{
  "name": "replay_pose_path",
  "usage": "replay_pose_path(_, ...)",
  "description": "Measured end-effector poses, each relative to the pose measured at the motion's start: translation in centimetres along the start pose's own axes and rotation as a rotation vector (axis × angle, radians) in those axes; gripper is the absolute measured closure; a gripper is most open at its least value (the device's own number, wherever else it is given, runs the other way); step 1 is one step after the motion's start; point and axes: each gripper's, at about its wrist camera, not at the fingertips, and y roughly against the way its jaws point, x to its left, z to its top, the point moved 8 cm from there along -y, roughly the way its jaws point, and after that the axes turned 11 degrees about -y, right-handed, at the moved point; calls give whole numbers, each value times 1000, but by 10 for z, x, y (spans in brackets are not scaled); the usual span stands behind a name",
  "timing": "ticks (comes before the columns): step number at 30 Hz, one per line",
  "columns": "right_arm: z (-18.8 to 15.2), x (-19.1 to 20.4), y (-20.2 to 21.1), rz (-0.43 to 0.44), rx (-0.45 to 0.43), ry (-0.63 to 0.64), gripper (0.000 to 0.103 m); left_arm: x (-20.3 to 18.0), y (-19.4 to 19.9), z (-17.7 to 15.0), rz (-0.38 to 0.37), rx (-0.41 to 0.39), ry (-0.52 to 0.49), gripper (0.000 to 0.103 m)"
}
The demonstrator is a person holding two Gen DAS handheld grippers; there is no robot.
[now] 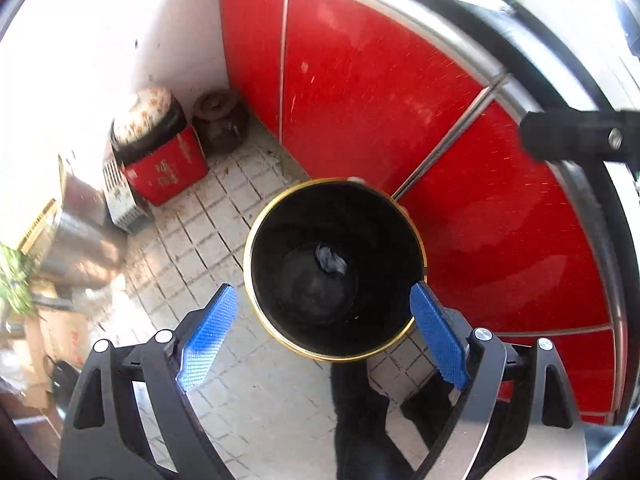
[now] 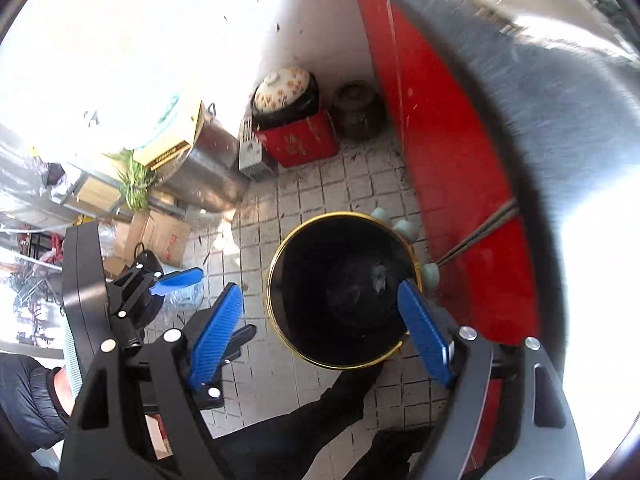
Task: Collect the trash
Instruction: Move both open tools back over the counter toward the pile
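Both grippers over the black bin (image 1: 334, 268) with the gold rim, pointing steeply down into its mouth. Left gripper (image 1: 324, 336) jaws wide apart, nothing between the blue pads. Right gripper (image 2: 320, 332) likewise spread, empty. Bin on the tiled floor (image 1: 224, 208), close against the red cabinet front (image 1: 380, 88). Crumpled grey scrap (image 1: 331, 259) already lying at the bottom of the bin; probably trash just let go.

Step in hand, as judged: release over the bin. To do it well: keep pads spread until clear of the rim, lift straight up, avoid knocking the near rim with the right-hand pad, which sits just over it in both views.

Pale rounded pieces (image 2: 404, 226) outside the bin, between rim and cabinet; a thin rod (image 2: 480, 228) slants down toward them. What they are, cannot tell. Likely next pickup, in a tight gap.

Around: red box (image 2: 298, 142) in the floor's far corner with a flowered lid (image 2: 282, 88) on a dark pot above it, brown jar (image 2: 356, 110) beside, steel drum (image 2: 208, 172), cardboard box (image 2: 160, 236), greens (image 2: 136, 180). Dark trouser leg (image 2: 320, 412) at the bin's near edge.
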Motion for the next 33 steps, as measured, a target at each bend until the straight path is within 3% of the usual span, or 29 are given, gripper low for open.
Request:
replay_pose_path(5,-3,-47,119,-68,-208,-102,20,-36,67,48,18,-78,-81,13)
replay_pose_path(8,-22,-98,199,-147,-338,-211,19,-87,105,93,-27,-145,-155,13)
replay_pose_path(13,-86,-198,310,-324,-484,-435,19,-222,145,165,-174,-226,-371,13)
replay_pose_path(18,-183,-278,394,-467,-596,-672,19,-367,173,182,-315,-254,-582,13)
replay_pose_path(22,-254,-318,437,-531,-657,-817,19,-453,190,176,-397,-243,-679,13)
replay_pose_path(26,-298,-343,459,-563,-692,-890,19,-501,193,165,-421,-226,-758,13)
replay_pose_path(33,-314,-371,468,-554,-709,-930,19,-538,180,173,-396,-220,-826,13)
